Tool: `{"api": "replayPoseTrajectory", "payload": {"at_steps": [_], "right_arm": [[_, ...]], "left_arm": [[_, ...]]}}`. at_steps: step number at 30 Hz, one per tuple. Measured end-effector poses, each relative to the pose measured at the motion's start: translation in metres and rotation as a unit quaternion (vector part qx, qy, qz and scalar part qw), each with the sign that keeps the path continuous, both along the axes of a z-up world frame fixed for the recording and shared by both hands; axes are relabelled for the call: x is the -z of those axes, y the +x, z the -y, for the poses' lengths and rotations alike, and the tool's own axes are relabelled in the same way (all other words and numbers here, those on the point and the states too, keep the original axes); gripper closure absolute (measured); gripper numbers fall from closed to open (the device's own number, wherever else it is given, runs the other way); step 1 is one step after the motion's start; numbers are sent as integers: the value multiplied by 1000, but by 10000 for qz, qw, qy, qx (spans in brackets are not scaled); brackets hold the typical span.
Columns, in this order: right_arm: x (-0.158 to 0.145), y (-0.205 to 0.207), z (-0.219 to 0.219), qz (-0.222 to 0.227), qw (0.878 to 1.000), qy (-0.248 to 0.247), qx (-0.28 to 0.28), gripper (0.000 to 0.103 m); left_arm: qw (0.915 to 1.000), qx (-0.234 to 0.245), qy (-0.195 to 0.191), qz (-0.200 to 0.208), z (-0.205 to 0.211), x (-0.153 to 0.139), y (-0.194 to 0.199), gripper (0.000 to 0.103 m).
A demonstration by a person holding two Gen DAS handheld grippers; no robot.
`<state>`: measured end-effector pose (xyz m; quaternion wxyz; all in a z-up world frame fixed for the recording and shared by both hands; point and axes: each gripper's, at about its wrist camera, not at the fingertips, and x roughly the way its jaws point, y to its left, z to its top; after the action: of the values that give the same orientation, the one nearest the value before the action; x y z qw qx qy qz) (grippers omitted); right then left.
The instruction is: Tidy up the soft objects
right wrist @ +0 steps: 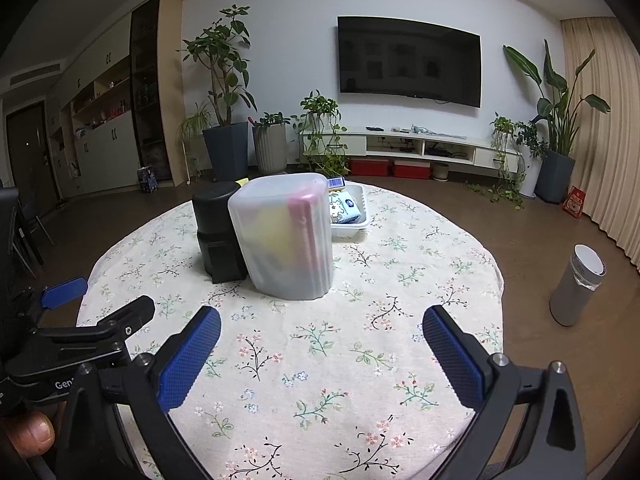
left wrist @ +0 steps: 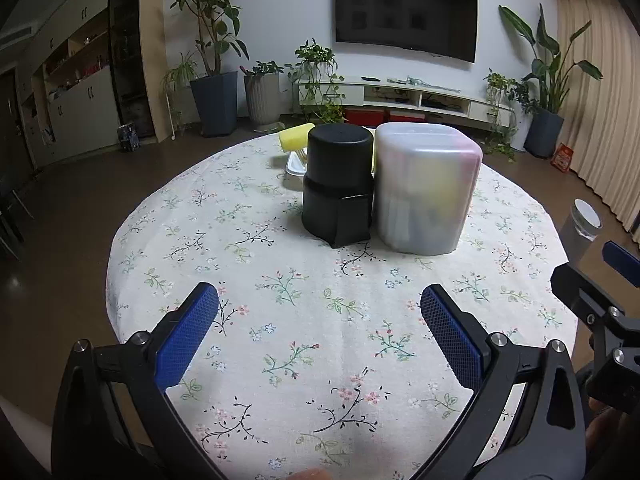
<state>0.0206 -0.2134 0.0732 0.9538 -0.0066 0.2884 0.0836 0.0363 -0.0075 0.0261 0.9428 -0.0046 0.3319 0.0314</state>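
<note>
Above the floral tablecloth (left wrist: 304, 320), left gripper (left wrist: 320, 304) and right gripper (right wrist: 322, 326) hover level, jaws spread, empty; yellow sponge (left wrist: 295, 138), apparently, lies behind the black canister (left wrist: 338, 184), beside the frosted container (right wrist: 286, 236)

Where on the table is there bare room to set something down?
Bare cloth lies between both open grippers, left and right, and the frosted container. Crowded behind: black canister, white tray, yellow sponge.
</note>
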Motion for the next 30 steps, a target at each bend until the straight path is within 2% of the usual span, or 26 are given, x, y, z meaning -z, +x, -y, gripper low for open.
{"api": "replayPoseTrajectory", "payload": {"at_steps": [30], "right_arm": [[5, 6, 1, -130, 9998, -59, 98, 0]], "left_arm": [[9997, -127, -166, -98, -10, 7, 3, 0]]}}
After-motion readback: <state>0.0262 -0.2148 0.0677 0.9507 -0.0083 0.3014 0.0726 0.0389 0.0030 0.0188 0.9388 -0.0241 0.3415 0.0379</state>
